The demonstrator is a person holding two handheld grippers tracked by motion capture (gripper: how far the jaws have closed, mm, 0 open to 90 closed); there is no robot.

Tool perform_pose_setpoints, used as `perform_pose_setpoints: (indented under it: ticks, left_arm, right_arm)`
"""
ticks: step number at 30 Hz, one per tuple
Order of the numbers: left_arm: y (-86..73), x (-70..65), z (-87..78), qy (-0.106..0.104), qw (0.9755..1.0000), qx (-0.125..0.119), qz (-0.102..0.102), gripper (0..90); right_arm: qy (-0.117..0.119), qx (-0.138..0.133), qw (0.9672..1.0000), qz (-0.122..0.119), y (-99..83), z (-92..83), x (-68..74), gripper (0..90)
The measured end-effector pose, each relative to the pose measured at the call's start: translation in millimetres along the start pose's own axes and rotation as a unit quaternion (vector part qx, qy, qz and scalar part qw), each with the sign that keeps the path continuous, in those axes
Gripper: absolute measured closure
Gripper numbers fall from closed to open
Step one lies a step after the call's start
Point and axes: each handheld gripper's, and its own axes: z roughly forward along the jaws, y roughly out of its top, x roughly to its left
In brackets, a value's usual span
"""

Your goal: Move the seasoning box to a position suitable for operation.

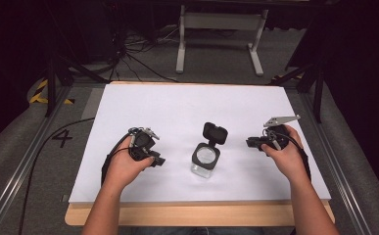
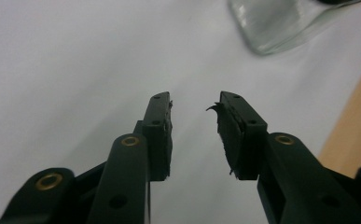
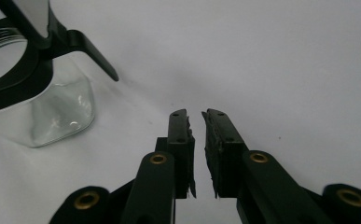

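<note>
While both tools hang apart from the glass, nothing is held yet:
Jar: a clear square glass jar (image 1: 205, 159) with a black collar stands upright near the middle of the white tabletop (image 1: 177, 105), its hinged black lid (image 1: 215, 133) flipped open and leaning back.
Left hand-held gripper (image 1: 156, 160): just left of the jar, empty, its jaws spread with a clear gap, as the left gripper view (image 2: 194, 116) confirms.
Right hand-held gripper (image 1: 253, 143): just right of the jar, empty, its jaws drawn nearly together with a thin slit between the pads (image 3: 197, 128).
Risk, tipping: a push against the raised lid without the body steadied would likely topple the jar.
Risk, slipping: smooth glass may slide from worn, frayed pads (image 2: 225, 123).
Risk, sliding: a one-sided nudge could skate the jar across the smooth sheet.
</note>
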Motion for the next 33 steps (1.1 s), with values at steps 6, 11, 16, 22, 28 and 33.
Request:
perform_pose_setpoints:
  ticks: [6,11,16,22,28,33]
  left_arm:
    - [2.1,0.0,-3.7,-0.004,0.9997,-0.023,0.000,73.8]
    - [4.7,-0.9,-0.3,-0.001,0.9997,-0.025,-0.002,78.2]
    - [7.3,-6.2,3.8,0.006,0.9996,-0.025,0.010,84.5]
    - [16.1,-11.1,12.8,-0.001,0.9994,-0.025,0.026,90.0]
    - [27.2,-16.3,27.4,-0.012,0.9989,-0.019,0.040,90.0]
    - [34.8,-19.7,39.7,-0.021,0.9986,-0.008,0.048,90.0]
  right_arm:
    - [0.005,0.001,0.9999,-0.015,-1.4,-6.5,6.4,90.0]
    - [0.011,-0.002,0.9998,-0.016,-2.1,-16.3,9.1,90.0]
    - [0.011,0.000,0.9998,-0.018,-2.3,-17.6,12.1,90.0]
    - [0.008,-0.002,0.9997,-0.023,-5.6,-23.6,14.5,90.0]
    - [0.000,-0.006,0.9998,-0.017,-12.6,-32.9,12.8,90.0]
    - [-0.003,-0.007,0.9999,-0.011,-18.8,-38.6,12.8,90.0]
